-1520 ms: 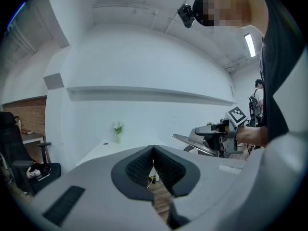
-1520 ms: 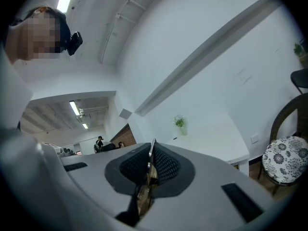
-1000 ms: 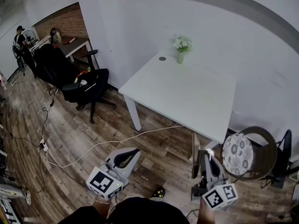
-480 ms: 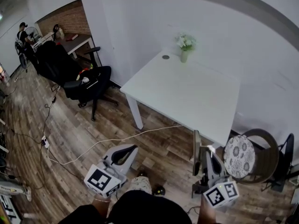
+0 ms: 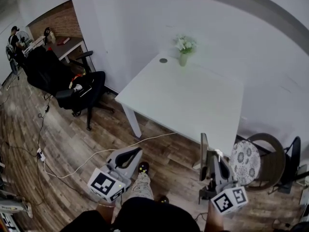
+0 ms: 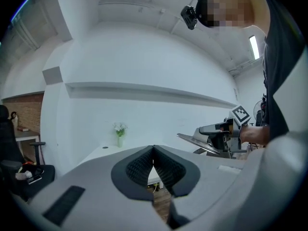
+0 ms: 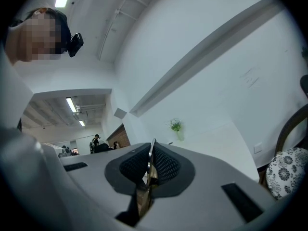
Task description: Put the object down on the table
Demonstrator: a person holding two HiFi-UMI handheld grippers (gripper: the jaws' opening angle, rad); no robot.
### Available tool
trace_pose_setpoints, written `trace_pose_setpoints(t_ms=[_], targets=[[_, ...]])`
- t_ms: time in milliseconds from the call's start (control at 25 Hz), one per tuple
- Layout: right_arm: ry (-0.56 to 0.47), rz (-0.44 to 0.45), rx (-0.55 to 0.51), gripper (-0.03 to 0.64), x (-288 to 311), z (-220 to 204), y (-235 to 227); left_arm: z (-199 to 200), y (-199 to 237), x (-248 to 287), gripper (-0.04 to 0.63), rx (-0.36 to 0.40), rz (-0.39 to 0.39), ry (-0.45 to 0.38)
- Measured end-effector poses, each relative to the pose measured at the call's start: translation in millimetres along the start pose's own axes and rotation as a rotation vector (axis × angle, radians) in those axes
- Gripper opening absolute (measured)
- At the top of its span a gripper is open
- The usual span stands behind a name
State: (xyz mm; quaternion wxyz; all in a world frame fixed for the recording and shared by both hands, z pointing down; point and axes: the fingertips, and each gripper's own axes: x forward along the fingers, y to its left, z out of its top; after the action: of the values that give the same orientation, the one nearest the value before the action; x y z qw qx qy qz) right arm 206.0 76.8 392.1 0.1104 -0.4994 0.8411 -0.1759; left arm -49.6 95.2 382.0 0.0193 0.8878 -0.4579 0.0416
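My right gripper (image 5: 211, 164) is shut on a thin flat grey sheet (image 5: 204, 151), held on edge. It is off the white table's (image 5: 193, 95) near corner, above the floor. In the right gripper view the sheet's edge (image 7: 152, 150) runs between the ribbed pads of the right gripper (image 7: 152, 159). From the left gripper view the sheet (image 6: 198, 144) sticks out flat from that gripper. My left gripper (image 5: 131, 154) hangs over the wooden floor left of the table, its pads (image 6: 144, 165) pressed together with nothing between them.
A small vase of flowers (image 5: 184, 50) and a dark round thing (image 5: 163, 60) stand at the table's far end. A chair with a patterned cushion (image 5: 245, 155) sits right of the table. A black office chair (image 5: 77, 88) is at left. A white cable (image 5: 96, 153) lies across the floor.
Both grippers have moved toward the table, which now lies nearer. A shoe and trouser leg have come into view between them. The hold on the sheet is unchanged.
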Motion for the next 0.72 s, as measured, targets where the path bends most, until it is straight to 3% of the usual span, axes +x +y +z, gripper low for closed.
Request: trace_pose_setpoints(t_ms=[240, 720], targets=[[-0.014, -0.058, -0.007, 0.015, 32.0, 3.8, -14.8, 1.8, 30.4, 45.3, 0.000, 0.009, -0.077, -0.007], [-0.045, -0.129, -0.004, 0.015, 120.9, 12.0, -17.5, 12.6, 120.0, 107.3, 0.000, 0.016, -0.151, -0.020]])
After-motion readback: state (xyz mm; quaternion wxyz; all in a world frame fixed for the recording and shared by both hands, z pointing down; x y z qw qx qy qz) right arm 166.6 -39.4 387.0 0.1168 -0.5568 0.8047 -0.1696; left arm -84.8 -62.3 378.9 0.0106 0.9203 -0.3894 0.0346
